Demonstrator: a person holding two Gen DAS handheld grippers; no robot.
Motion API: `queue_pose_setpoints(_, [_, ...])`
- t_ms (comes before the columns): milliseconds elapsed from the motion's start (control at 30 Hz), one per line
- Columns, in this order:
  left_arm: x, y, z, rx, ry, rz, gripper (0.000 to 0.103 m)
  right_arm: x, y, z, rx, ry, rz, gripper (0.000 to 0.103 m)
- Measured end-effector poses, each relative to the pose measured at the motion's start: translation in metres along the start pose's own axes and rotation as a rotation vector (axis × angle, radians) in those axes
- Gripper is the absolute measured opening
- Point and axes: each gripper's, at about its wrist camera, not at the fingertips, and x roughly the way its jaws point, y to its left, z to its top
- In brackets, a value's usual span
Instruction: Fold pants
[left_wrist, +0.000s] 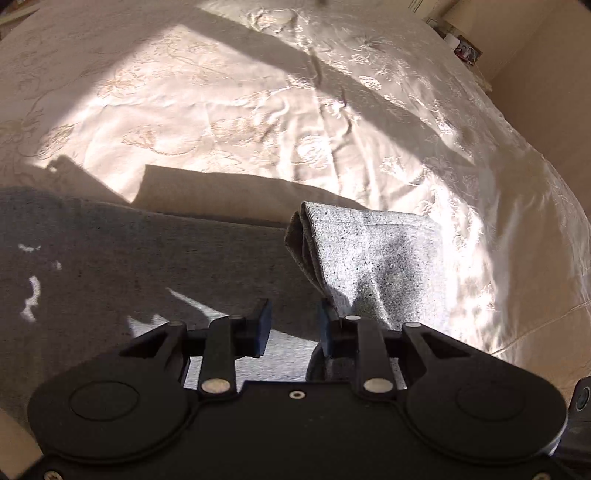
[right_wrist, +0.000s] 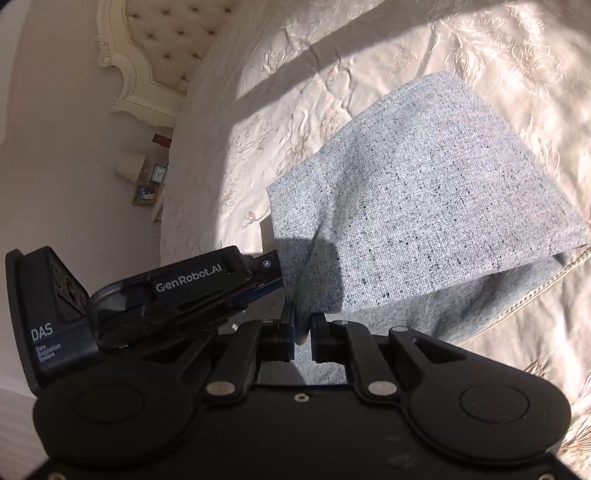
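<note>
Your right gripper (right_wrist: 303, 332) has its fingers pinched on a lifted fold of the grey pants (right_wrist: 417, 195) above the bed (right_wrist: 295, 110), while your left gripper (left_wrist: 293, 325) fingers stand apart, gripping nothing, beside that cloth

Pale grey woven-fabric pants (right_wrist: 424, 192): light heather ground, scattered dark flecks; in shade reads charcoal.
Cream satin embroidered bedspread (left_wrist: 221, 110): ivory sheen, tone-on-tone floral and vine stitching.
Black plastic left gripper (left_wrist: 293, 325): blue pads (left_wrist: 263, 328), silver rivets.
Black plastic right gripper (right_wrist: 303, 334): matte black.
Cream button-tufted headboard (right_wrist: 162, 40): off-white carved frame.
</note>
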Motion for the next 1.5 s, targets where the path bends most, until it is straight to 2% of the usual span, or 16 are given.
queue_pose_setpoints(100, [0.017,0.03,-0.004,-0.014,0.049,0.077,0.033,0.041,0.013,-0.024,-0.027,0.06,-0.037,0.01])
queue_pose_setpoints(233, [0.025,0.056,-0.01,0.003,0.066,0.183,0.033,0.085,0.017,-0.051,-0.084,0.146,-0.17,0.018])
queue_pose_setpoints(300, [0.018,0.06,-0.008,-0.011,0.039,0.178,0.033,0.085,0.017,-0.056,-0.1,0.18,-0.205,0.019])
queue_pose_setpoints(400, [0.008,0.05,-0.005,0.014,0.0,0.156,0.033,0.058,0.019,-0.055,-0.141,0.172,-0.193,0.02])
queue_pose_setpoints(533, [0.013,0.014,-0.003,0.122,-0.026,0.123,0.036,0.006,0.014,-0.033,-0.266,0.039,-0.264,0.022])
queue_pose_setpoints(633, [0.034,-0.01,-0.001,0.183,-0.015,0.109,0.036,-0.011,0.003,-0.004,-0.341,-0.032,-0.364,0.022])
queue_pose_setpoints(733, [0.064,-0.02,0.005,0.223,0.0,0.182,0.036,-0.007,-0.009,0.032,-0.38,-0.078,-0.434,0.022])
queue_pose_setpoints(800, [0.086,-0.018,0.011,0.229,0.032,0.228,0.038,0.001,-0.013,0.048,-0.397,-0.078,-0.459,0.022])
queue_pose_setpoints(867, [0.099,-0.013,0.014,0.249,0.037,0.245,0.045,0.022,-0.018,0.069,-0.412,-0.055,-0.476,0.022])
queue_pose_setpoints(933, [0.101,-0.015,0.018,0.278,0.015,0.258,0.046,0.043,-0.022,0.082,-0.43,-0.028,-0.504,0.021])
queue_pose_setpoints(1033, [0.099,-0.019,0.023,0.28,0.028,0.276,0.046,0.06,-0.037,0.098,-0.437,0.021,-0.543,0.018])
queue_pose_setpoints(1167, [0.069,-0.023,0.014,0.217,-0.021,0.293,0.043,0.046,-0.03,0.093,-0.456,0.015,-0.509,0.019])
queue_pose_setpoints(1267, [0.049,-0.029,-0.008,0.216,-0.039,0.3,0.043,0.015,-0.028,0.079,-0.462,0.014,-0.463,0.019])
queue_pose_setpoints(1333, [0.046,-0.03,-0.026,0.199,-0.013,0.309,0.043,0.0,-0.03,0.063,-0.477,0.023,-0.463,0.019])
queue_pose_setpoints(1433, [0.062,-0.022,-0.046,0.158,0.068,0.336,0.044,-0.005,-0.044,0.04,-0.484,0.076,-0.499,0.023])
queue_pose_setpoints(1500, [0.065,-0.019,-0.054,0.15,0.057,0.356,0.044,-0.002,-0.053,0.027,-0.498,0.112,-0.523,0.023])
